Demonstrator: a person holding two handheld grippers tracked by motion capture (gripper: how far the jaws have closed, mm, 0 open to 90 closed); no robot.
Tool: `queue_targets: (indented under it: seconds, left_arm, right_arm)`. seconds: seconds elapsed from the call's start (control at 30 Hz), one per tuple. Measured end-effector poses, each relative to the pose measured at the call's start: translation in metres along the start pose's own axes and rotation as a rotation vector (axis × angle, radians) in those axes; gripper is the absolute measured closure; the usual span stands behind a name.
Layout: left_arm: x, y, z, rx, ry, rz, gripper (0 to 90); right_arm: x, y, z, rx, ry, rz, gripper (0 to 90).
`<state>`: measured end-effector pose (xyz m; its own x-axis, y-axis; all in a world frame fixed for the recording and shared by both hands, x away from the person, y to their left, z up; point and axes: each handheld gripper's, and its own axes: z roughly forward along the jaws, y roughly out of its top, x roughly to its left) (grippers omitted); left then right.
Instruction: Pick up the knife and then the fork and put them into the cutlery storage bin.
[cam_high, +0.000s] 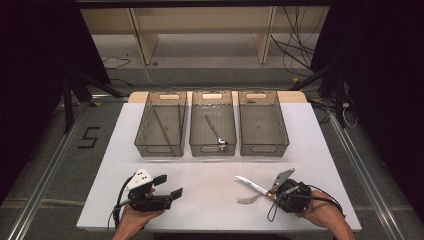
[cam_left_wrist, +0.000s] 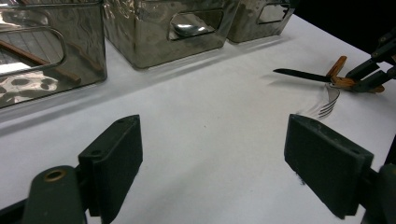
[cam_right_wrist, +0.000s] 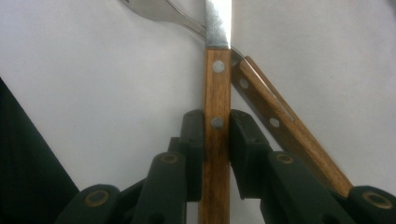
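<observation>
Wood-handled knife (cam_right_wrist: 217, 135) is clamped between the right gripper (cam_right_wrist: 215, 122) jaws, pads on both handle sides, low over the near-right worktop (cam_high: 210, 195). Step looks like pickup. Fork (cam_right_wrist: 273, 123) lies crossed just beside it, so next move calls for a straight lift clear of it. Knife: riveted brown handle, plain steel blade. Left gripper (cam_left_wrist: 212, 158) jaws wide apart, empty, three trays (cam_high: 212, 125) beyond

1. Three clear bins (cam_high: 212, 122) stand side by side at the far part of the white tabletop (cam_high: 210, 175).
2. The right hand-held gripper (cam_high: 274, 193) grips a knife (cam_high: 251, 184) lying beside a fork (cam_high: 249, 199).
3. The left hand-held gripper (cam_high: 168, 186) rests with its jaws spread, well apart from the cutlery.
</observation>
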<state>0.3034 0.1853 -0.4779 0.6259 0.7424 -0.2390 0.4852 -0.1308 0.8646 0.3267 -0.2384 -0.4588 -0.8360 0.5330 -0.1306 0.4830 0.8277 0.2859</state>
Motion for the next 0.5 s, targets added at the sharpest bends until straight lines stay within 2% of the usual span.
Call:
queue_targets:
  seconds: [0.33, 0.5]
  left_arm:
    - [0.0, 0.0, 0.001, 0.004, -0.001, 0.007, 18.9]
    - [-0.001, 0.0, 0.001, 0.005, -0.002, 0.004, 18.9]
  right_arm:
    - [-0.001, 0.003, 0.004, 0.006, 0.018, 0.029, 74.7]
    - [-0.002, 0.011, 0.006, 0.011, 0.017, 0.043, 67.2]
